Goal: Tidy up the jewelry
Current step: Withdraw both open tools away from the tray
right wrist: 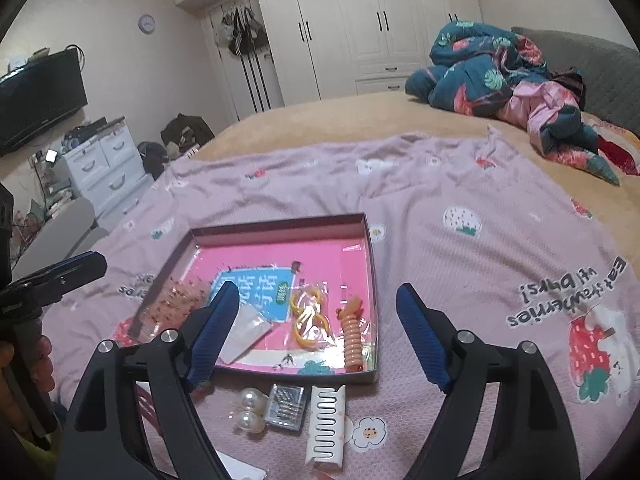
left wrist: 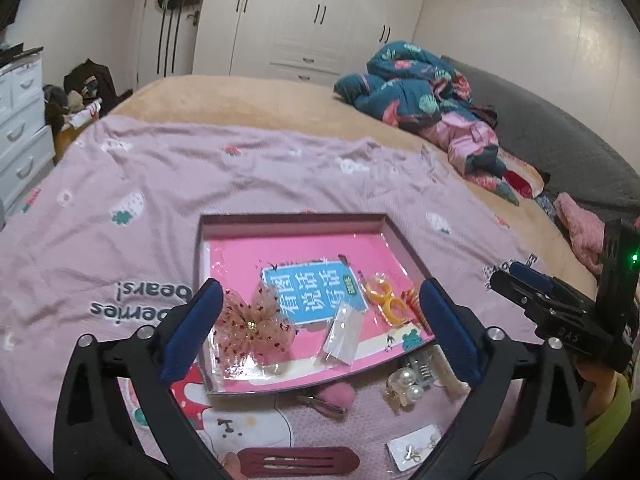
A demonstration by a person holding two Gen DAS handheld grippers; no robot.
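A shallow box (left wrist: 294, 219) (right wrist: 280, 225) with a pink book inside lies on the pink bedsheet. It holds a sheer bow (left wrist: 250, 322), a clear packet (left wrist: 344, 334) (right wrist: 244, 334), yellow rings (left wrist: 386, 302) (right wrist: 310, 316) and an orange coil hair tie (right wrist: 352, 338). In front of the box lie a pearl clip (left wrist: 404, 386) (right wrist: 250, 408), a small silver comb (right wrist: 286, 406), a white hair comb (right wrist: 326, 424), a pink pompom clip (left wrist: 336, 396), an earring card (left wrist: 416, 446) and a dark red barrette (left wrist: 298, 462). My left gripper (left wrist: 320, 328) is open above the box's front. My right gripper (right wrist: 316, 338) is open above the box's front right.
A rumpled blue floral quilt (left wrist: 416, 88) (right wrist: 500, 76) lies at the far right of the bed. White drawers (right wrist: 108, 164) and a TV (right wrist: 40, 96) stand to the left; wardrobes (left wrist: 320, 16) line the back wall.
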